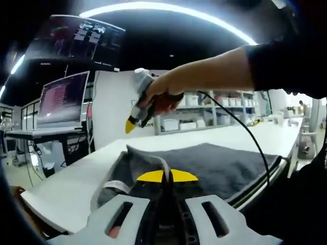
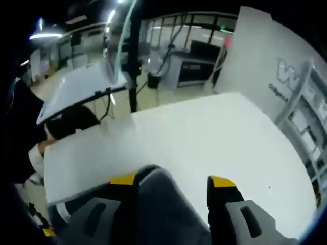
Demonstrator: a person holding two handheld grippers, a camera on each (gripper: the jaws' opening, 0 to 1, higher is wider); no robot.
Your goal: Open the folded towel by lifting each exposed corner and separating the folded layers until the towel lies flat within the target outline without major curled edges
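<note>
A dark grey towel (image 1: 214,166) with a paler hem lies on the white table (image 1: 66,184), reaching to the table's right edge. At the bottom of the left gripper view, my left gripper (image 1: 164,176) has its yellow tips pressed together on a raised fold of the towel's near edge. A hand holds my right gripper (image 1: 132,124) in the air above the towel's far left corner, tip pointing down. In the right gripper view, my right gripper (image 2: 172,180) stands open, and the grey towel (image 2: 163,209) shows below, between its jaws, apart from them.
A black cable (image 1: 255,145) hangs from the right gripper across the towel. A laptop (image 1: 61,99) on a stand is left of the table, with a screen (image 1: 76,38) above it. Shelves with bins (image 1: 204,112) line the back. Bare white table (image 2: 204,138) stretches beyond the towel.
</note>
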